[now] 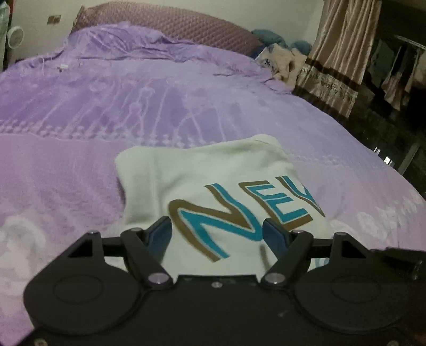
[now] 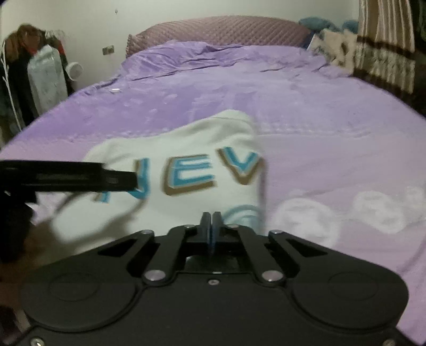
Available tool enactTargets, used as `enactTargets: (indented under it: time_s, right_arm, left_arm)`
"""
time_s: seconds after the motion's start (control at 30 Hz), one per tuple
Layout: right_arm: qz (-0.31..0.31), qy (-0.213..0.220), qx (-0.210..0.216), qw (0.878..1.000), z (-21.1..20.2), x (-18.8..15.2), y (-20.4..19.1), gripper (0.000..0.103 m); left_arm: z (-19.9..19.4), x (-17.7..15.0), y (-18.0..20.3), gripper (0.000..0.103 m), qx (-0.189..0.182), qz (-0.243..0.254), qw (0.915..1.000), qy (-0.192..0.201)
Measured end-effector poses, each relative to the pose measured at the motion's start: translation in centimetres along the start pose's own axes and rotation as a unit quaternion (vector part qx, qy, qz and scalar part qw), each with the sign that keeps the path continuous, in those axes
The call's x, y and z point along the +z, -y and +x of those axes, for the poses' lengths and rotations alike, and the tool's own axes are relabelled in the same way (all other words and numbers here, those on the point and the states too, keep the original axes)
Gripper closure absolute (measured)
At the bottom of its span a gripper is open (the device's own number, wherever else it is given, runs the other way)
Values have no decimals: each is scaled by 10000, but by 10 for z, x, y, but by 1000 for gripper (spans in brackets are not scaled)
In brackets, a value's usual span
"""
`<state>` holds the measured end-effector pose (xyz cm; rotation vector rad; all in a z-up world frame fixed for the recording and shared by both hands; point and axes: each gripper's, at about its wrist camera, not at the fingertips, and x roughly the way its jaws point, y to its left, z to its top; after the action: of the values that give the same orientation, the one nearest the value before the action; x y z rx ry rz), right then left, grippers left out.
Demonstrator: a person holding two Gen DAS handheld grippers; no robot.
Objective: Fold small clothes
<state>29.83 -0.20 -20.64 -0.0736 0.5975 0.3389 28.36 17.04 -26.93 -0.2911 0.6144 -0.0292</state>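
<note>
A small white garment (image 1: 213, 173) with teal and brown letters lies folded on the purple bedspread (image 1: 133, 106). My left gripper (image 1: 215, 222) hovers over its near edge, jaws spread wide, the printed letters showing between the blue pads with neither pad touching cloth. In the right wrist view the same garment (image 2: 186, 149) lies ahead and to the left. My right gripper (image 2: 212, 221) is shut at the garment's near right edge, pads pressed together with no cloth visible between them. The left gripper (image 2: 127, 182) reaches in side-on from the left, over the letters.
A quilted headboard (image 1: 186, 24) stands at the far end of the bed, with pillows (image 1: 282, 61) at its right corner. Striped curtains (image 1: 340, 53) hang on the right. Hanging clothes (image 2: 32, 74) crowd the left wall. The bed's right edge (image 1: 372, 159) drops to dark floor.
</note>
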Motion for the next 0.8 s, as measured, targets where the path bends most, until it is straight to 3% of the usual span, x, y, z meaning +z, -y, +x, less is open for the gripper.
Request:
enactTargets:
  time_s: [0.1, 0.2, 0.23, 0.3, 0.37, 0.43, 0.5, 0.6, 0.8]
  right_arm:
    - [-45, 154, -275, 9995, -16, 0, 14, 103]
    - [-71, 859, 234, 9960, -26, 21, 23, 102]
    - [-84, 1048, 571, 9928, -24, 29, 25, 102]
    - [-132, 1357, 1635, 9771, -9, 48, 35, 102]
    - [-288, 1235, 2795, 9517, 17, 67, 44, 102]
    - [-627, 891, 3280, 9384, 41, 79, 42, 102]
    - [-1091, 384, 3089, 9440, 70, 82, 33, 102]
    - [-1345, -29, 2435, 9605, 112, 77, 40, 103]
    - [-669, 120, 1443, 9872, 159, 93, 88, 103]
  left_arm:
    - [-16, -2, 1, 26, -109, 28, 9998, 176]
    - [-38, -13, 5, 26, -473, -170, 9985, 231]
    - [-46, -18, 9, 26, -811, -182, 9963, 238]
    - [-51, -27, 11, 26, -1173, -109, 9928, 225]
    - [-54, -43, 16, 26, -1388, 22, 9903, 60]
    - [-45, -58, 18, 26, -1396, 125, 9898, -270]
    - [-42, -66, 21, 26, -1318, 272, 9906, -239]
    - [-43, -73, 22, 26, -1335, 382, 9902, -122]
    - [-53, -79, 19, 26, -1403, 329, 9896, 0]
